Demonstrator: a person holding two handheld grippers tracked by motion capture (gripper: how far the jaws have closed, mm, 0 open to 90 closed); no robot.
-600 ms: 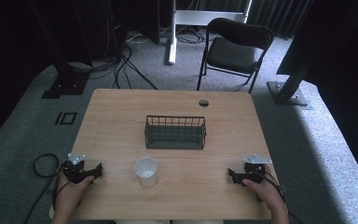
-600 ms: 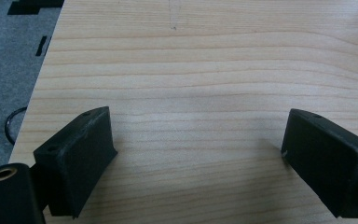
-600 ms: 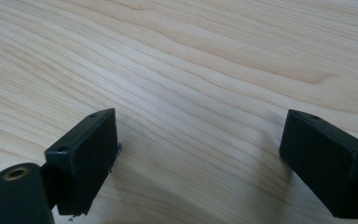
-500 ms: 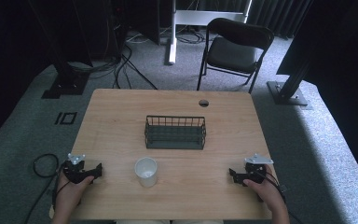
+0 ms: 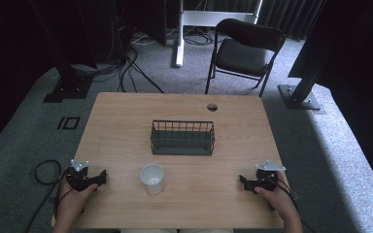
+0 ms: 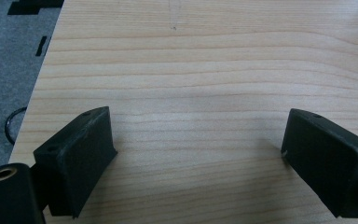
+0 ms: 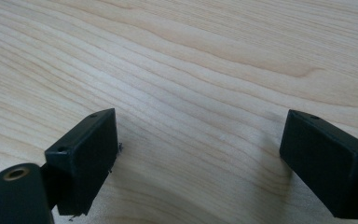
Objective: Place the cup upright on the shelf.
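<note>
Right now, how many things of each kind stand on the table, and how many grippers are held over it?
Cup: 1
Wire basket: 1
Grippers: 2, left gripper and right gripper, both open
Total: 4

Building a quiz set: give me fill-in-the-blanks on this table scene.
1. The white cup stands between the two grippers, nearer the ____ gripper.
2. Behind the cup sits a dark wire ____.
3. Both the left gripper and right gripper have their jaws ____.

Missing words: left; basket; open
</note>
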